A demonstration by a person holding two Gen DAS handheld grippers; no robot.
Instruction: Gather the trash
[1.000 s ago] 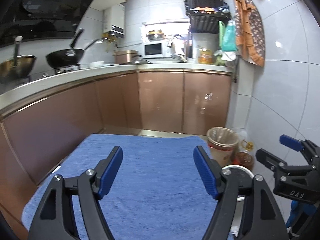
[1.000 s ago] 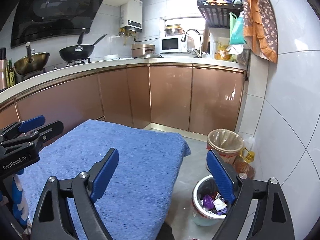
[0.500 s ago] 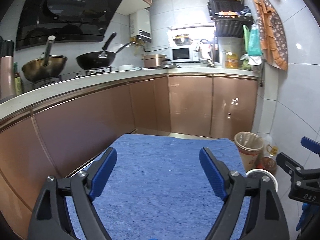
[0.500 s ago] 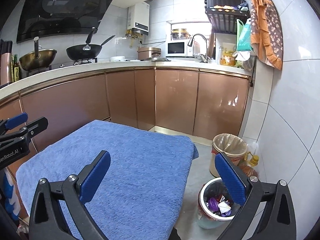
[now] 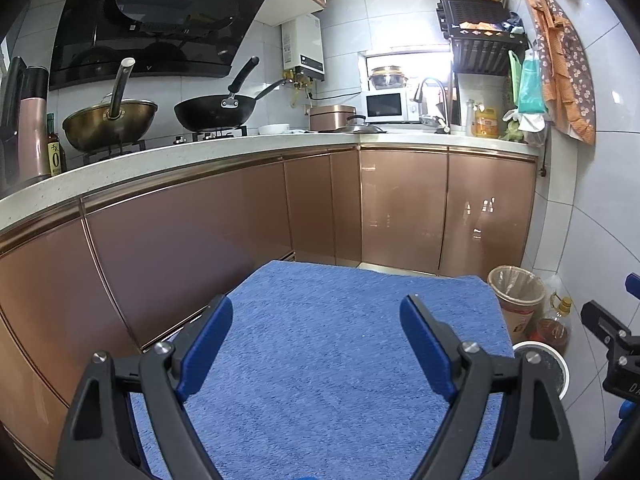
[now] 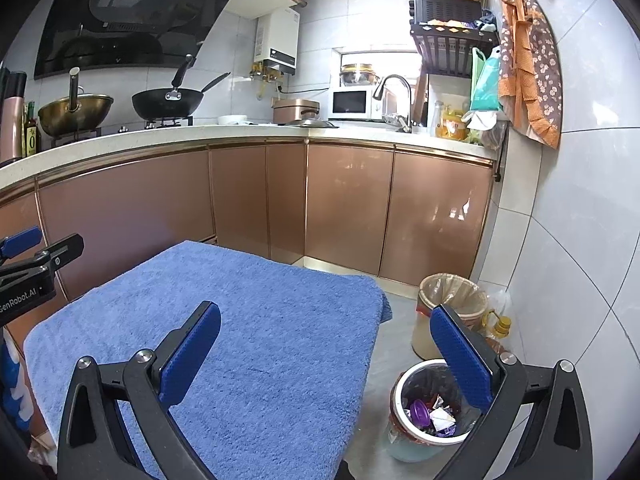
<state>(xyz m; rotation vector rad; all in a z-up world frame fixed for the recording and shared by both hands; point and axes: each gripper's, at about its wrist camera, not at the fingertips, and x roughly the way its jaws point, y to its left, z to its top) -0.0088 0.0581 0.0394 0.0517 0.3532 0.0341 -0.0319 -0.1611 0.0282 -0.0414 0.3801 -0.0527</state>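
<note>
A blue towel (image 5: 332,344) covers the table in front of me; I see no loose trash on it. It also shows in the right wrist view (image 6: 260,328). A small white-rimmed bin (image 6: 428,412) on the floor at the right holds purple and white wrappers. Its rim shows in the left wrist view (image 5: 556,368). My left gripper (image 5: 316,344) is open and empty above the towel. My right gripper (image 6: 336,356) is open and empty over the towel's right edge, its right finger in front of the bin.
A taller lined bin (image 6: 452,304) and an oil bottle (image 6: 496,328) stand by the tiled wall. Copper cabinets (image 5: 404,208) and a counter with woks (image 5: 216,112) run behind the table. A grey floor strip (image 6: 392,340) lies between the table and the bins.
Both grippers have risen and tilted up, so more of the counter and hood shows. Both stayed open and empty. The right gripper opened a little wider.
</note>
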